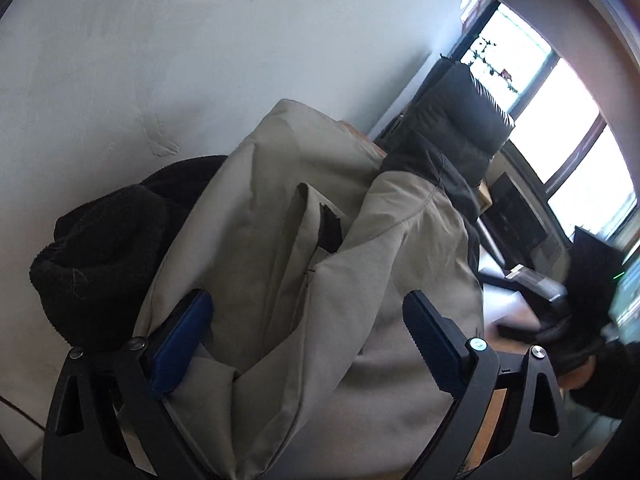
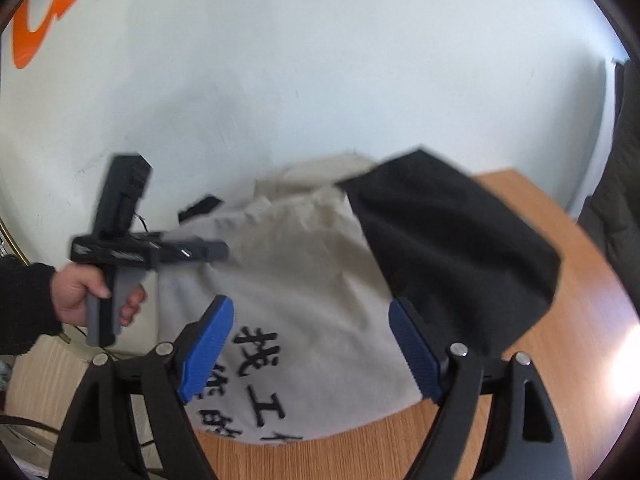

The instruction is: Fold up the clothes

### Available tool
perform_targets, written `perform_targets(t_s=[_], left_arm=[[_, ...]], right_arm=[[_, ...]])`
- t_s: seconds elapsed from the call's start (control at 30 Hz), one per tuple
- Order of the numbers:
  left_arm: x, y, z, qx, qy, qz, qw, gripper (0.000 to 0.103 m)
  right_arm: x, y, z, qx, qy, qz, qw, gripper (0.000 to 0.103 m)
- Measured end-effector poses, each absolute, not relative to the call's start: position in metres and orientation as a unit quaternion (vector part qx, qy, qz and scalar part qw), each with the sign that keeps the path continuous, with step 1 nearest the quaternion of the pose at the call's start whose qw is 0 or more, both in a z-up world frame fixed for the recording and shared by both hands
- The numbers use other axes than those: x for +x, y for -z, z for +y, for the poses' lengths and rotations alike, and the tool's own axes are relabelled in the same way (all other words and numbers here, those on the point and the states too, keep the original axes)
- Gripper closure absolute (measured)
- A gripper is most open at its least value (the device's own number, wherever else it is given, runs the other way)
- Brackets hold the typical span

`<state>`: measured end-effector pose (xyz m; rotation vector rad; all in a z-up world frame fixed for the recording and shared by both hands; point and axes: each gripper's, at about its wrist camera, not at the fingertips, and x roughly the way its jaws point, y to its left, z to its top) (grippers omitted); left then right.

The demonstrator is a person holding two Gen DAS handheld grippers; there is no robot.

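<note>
My right gripper (image 2: 310,346) jaws wide apart over beige garment (image 2: 288,280) w/ black print, half cut off. Left gripper (image 1: 308,340) jaws also apart, cloth bunched btwn; black garment (image 2: 448,240) blurred on worktop (image 2: 560,360).

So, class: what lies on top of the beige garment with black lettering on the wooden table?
A black garment lies draped over the right part of the beige garment, on the wooden table. What the black cloth covers beneath it cannot be seen.

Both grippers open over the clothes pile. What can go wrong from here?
1. The beige garment and black garment overlap, so the right gripper may pinch both.
2. The beige fabric is bunched between the left gripper fingers; a grab could catch several layers.
3. The beige garment overhangs the table edge and could slide off.
</note>
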<state>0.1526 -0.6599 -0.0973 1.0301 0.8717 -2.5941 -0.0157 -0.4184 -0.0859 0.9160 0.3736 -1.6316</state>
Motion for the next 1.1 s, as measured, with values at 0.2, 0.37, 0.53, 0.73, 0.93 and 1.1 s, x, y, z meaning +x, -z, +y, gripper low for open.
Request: perform_targets(t_s=[0.2, 0.37, 0.53, 0.73, 0.93, 1.1], left_arm=[[0.148, 0.098, -0.647, 0.394, 0.881, 0.234, 0.114, 0.007], [0.148, 0.100, -0.647, 0.400, 0.876, 0.236, 0.130, 0.007], [0.149, 0.070, -0.630, 0.418, 0.866, 0.222, 0.160, 0.000], [0.173, -0.031, -0.564, 0.397, 0.872, 0.173, 0.226, 0.000], [0.184, -0.102, -0.467, 0.415, 0.846, 0.112, 0.316, 0.000], [0.189, -0.141, -0.397, 0.408, 0.826, 0.117, 0.371, 0.000]], right_arm=[[-0.014, 0.108, -0.419, 0.405, 0.704, 0.147, 0.564, 0.007], [0.006, 0.110, -0.406, 0.412, 0.701, 0.162, 0.559, 0.004], [0.012, 0.069, -0.367, 0.395, 0.712, 0.119, 0.568, 0.006], [0.029, 0.012, -0.326, 0.407, 0.725, 0.134, 0.538, 0.006], [0.047, -0.044, -0.286, 0.421, 0.737, 0.150, 0.507, 0.006], [0.062, -0.091, -0.252, 0.431, 0.746, 0.164, 0.480, 0.006]])
